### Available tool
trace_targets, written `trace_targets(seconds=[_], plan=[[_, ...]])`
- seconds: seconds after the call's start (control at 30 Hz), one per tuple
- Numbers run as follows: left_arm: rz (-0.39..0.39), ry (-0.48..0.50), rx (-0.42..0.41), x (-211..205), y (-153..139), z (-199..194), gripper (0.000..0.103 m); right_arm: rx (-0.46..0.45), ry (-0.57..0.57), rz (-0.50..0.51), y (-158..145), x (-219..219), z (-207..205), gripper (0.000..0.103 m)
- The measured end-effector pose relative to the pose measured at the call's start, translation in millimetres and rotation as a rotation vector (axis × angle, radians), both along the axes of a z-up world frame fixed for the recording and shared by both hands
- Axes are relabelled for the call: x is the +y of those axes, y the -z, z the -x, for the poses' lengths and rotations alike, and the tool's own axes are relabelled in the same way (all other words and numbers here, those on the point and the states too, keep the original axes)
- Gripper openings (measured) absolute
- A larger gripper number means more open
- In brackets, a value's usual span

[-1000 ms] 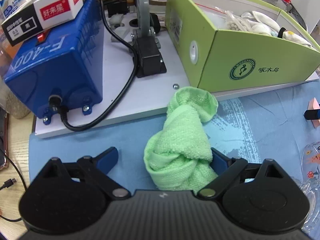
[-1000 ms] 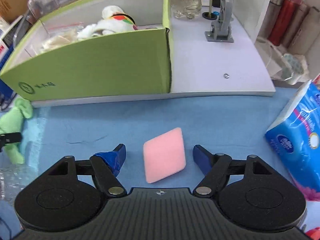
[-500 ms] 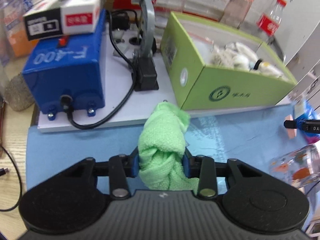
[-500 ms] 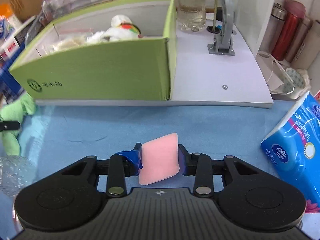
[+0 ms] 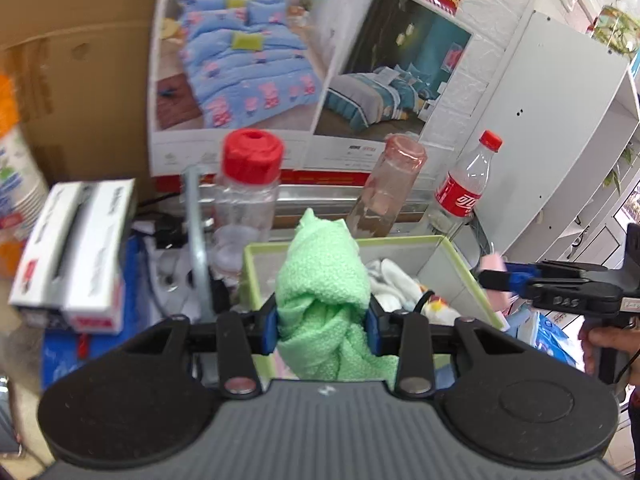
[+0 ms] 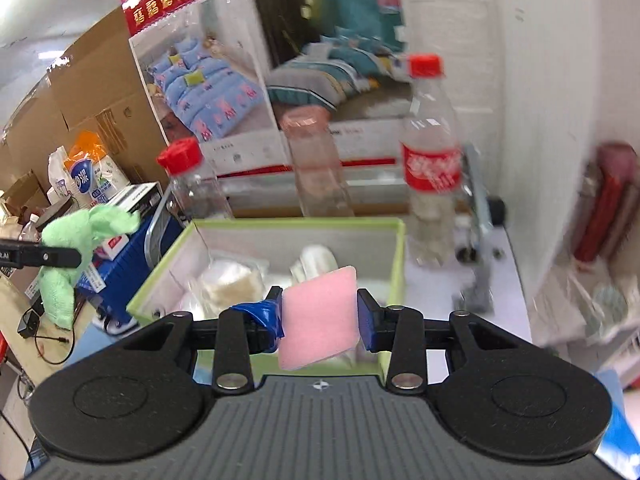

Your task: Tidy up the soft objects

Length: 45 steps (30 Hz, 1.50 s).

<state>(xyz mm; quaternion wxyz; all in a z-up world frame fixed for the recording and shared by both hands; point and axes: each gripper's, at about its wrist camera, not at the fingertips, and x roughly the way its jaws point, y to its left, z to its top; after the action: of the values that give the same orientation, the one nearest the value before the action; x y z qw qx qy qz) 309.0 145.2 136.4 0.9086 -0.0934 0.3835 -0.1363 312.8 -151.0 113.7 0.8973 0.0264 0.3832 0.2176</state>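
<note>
Carry step, both loads airborne. L gripper (image 5: 322, 326) fingers clamped on green towel (image 5: 324, 288); R gripper (image 6: 320, 320) fingers easing slightly open, pink sponge (image 6: 318, 316) btwn them, pads pressing. Both near green box (image 6: 394, 276). Next: move over box opening, release w/o snagging rim.

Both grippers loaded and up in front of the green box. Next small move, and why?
Probably carry both forward over the green box before releasing: the left gripper clamps the green towel, the right gripper the pink sponge, and both still sit short of its open top.
</note>
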Motion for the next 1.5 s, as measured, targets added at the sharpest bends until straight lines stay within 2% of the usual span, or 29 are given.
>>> trace_targets(seconds=[0.17, 0.23, 0.27, 0.3, 0.33, 0.4, 0.53, 0.8, 0.9, 0.93, 0.97, 1.0, 1.23, 1.5], plan=[[-0.012, 0.020, 0.072, -31.9, 36.5, -47.4, 0.039, 0.047, -0.057, 0.016, 25.5, 35.1, -39.8, 0.022], [-0.042, 0.019, 0.088, -40.1, 50.8, -59.3, 0.044, 0.067, -0.074, 0.026, 38.5, 41.8, -48.2, 0.026], [-0.062, 0.013, 0.087, -43.1, 55.5, -62.1, 0.054, 0.084, -0.077, 0.025, 44.8, 44.5, -52.9, 0.027], [-0.096, -0.003, 0.085, -46.2, 59.9, -64.0, 0.079, 0.109, -0.081, 0.018, 50.6, 45.3, -57.0, 0.027], [-0.114, -0.010, 0.078, -48.0, 62.4, -64.3, 0.082, 0.134, -0.076, 0.010, 55.5, 45.3, -60.1, 0.028], [-0.120, -0.009, 0.055, -48.7, 64.2, -60.9, 0.081, 0.165, -0.047, 0.010, 61.1, 44.4, -61.5, 0.031], [-0.109, 0.001, 0.035, -47.1, 57.7, -49.6, 0.081, 0.095, -0.005, -0.021, 59.2, 39.8, -57.3, 0.038], [-0.103, 0.000, -0.030, -53.2, 27.1, -5.6, 0.083, 0.089, 0.034, -0.019, 49.5, 33.2, -42.2, 0.048], [-0.110, -0.004, -0.059, -54.2, 11.9, 20.5, 0.088, 0.082, 0.039, -0.021, 37.3, 31.6, -26.0, 0.051], [-0.105, -0.007, -0.074, -53.2, 6.2, 30.4, 0.092, 0.072, 0.041, -0.017, 31.4, 31.4, -18.7, 0.052], [-0.096, -0.015, -0.092, -51.8, 0.6, 41.2, 0.100, 0.062, 0.043, -0.016, 25.2, 31.2, -11.3, 0.053], [-0.086, -0.024, -0.116, -50.1, -4.8, 53.0, 0.102, 0.050, 0.044, -0.019, 18.4, 30.8, -3.0, 0.054], [-0.058, -0.086, -0.222, -49.4, -28.7, 140.1, 0.102, -0.086, 0.045, -0.031, -25.9, 30.4, 83.0, 0.057], [-0.066, -0.175, -0.332, -69.1, -29.4, 209.1, 0.103, -0.311, 0.054, -0.014, -43.5, 36.3, 187.5, 0.058]])
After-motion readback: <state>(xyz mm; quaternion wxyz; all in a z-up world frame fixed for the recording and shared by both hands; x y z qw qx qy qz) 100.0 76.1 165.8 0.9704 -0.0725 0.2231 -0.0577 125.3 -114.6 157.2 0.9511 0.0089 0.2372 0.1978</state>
